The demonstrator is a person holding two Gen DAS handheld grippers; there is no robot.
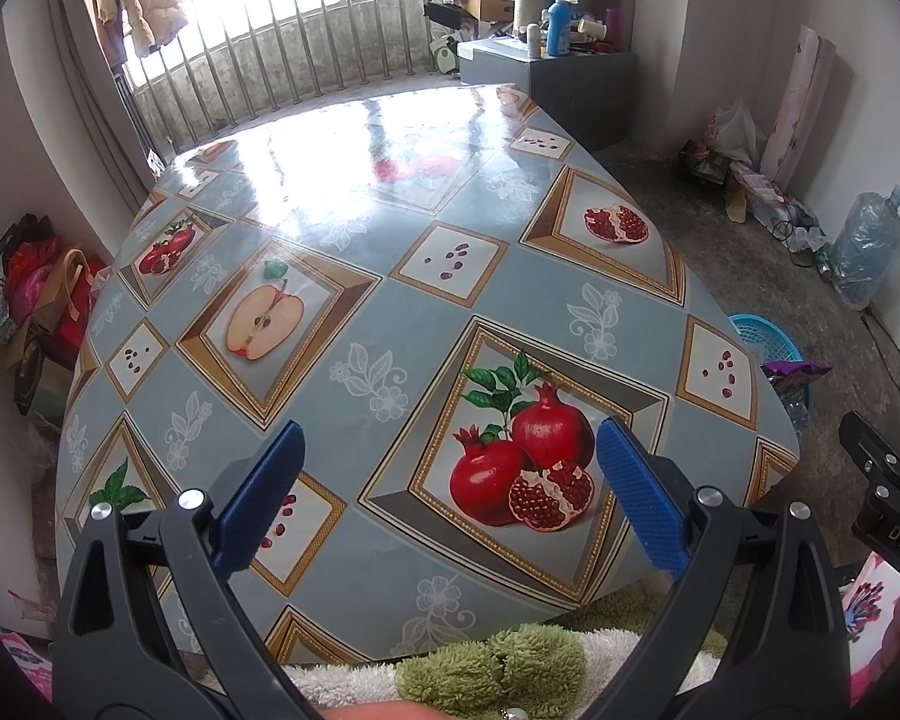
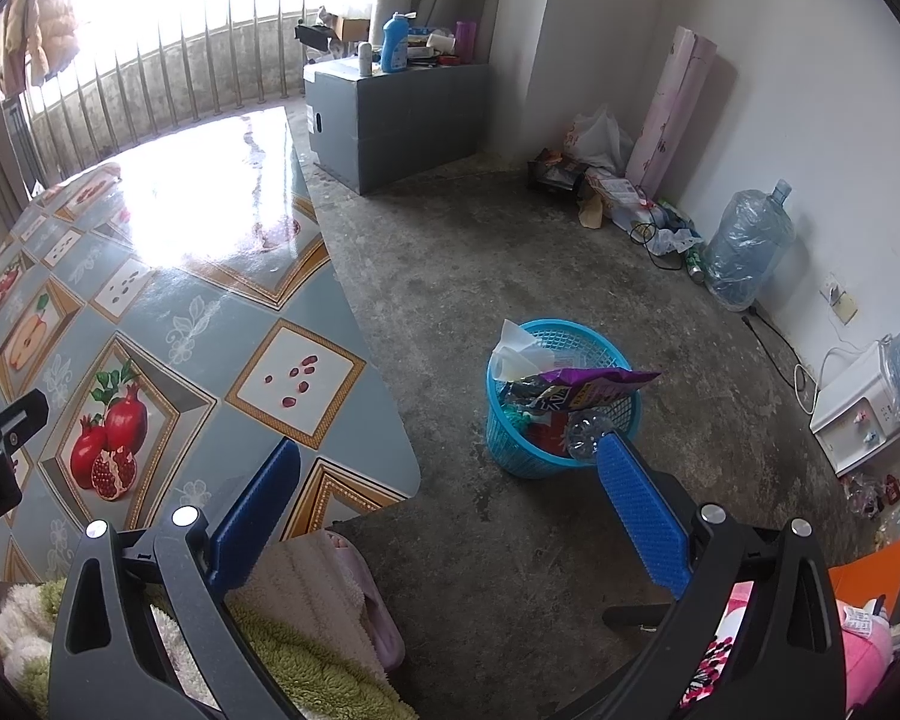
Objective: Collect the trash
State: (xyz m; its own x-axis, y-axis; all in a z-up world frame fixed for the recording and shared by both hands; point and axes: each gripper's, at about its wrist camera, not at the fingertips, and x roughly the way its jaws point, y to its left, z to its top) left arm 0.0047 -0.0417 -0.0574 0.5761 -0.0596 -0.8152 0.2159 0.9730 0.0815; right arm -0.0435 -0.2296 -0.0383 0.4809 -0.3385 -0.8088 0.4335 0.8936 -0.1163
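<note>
Two hand-held grippers (image 1: 450,504) (image 2: 450,516) agape; one full basket (image 2: 510,450)

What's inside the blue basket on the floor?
The blue basket holds a purple snack bag, white paper and a clear plastic bottle. Anything underneath is hidden.

The table (image 1: 342,324) wore a grey-blue cloth with gold-framed red pomegranates, a halved apple and white flowers. Beside it on the grey floor (image 2: 510,264), a turquoise basket (image 2: 528,456) held a purple wrapper (image 2: 582,387). Both grippers had blue fingers (image 1: 642,498) on black frames.
</note>
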